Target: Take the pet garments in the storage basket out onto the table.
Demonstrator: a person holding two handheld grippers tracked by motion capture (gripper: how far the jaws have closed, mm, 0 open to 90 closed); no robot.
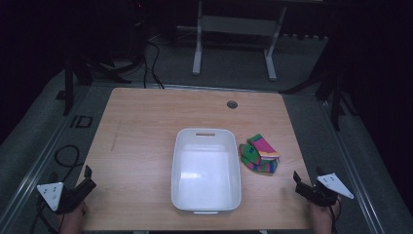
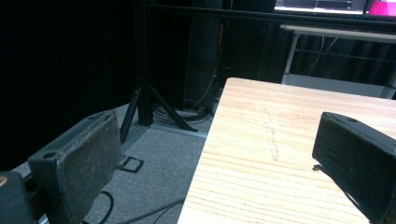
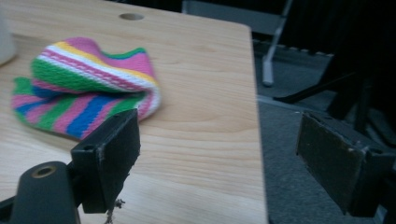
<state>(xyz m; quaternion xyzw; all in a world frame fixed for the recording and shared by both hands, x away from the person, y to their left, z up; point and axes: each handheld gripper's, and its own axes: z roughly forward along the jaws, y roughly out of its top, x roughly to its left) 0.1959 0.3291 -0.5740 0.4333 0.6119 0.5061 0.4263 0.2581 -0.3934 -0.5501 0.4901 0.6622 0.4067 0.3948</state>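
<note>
A white plastic bin stands empty in the middle of the wooden table. Just right of it lies a crumpled striped cloth in pink, green, blue and yellow, seen close up as the striped cloth in the right gripper view. My left gripper hovers open at the table's front left corner, nothing between its jaws. My right gripper is open at the front right edge, a short way in front of the cloth, holding nothing. In its own view the right gripper straddles the table's edge.
A round cable hole sits near the table's far edge. Beyond the table stand a white desk frame and black tripod legs. Cables lie on the grey floor at the left.
</note>
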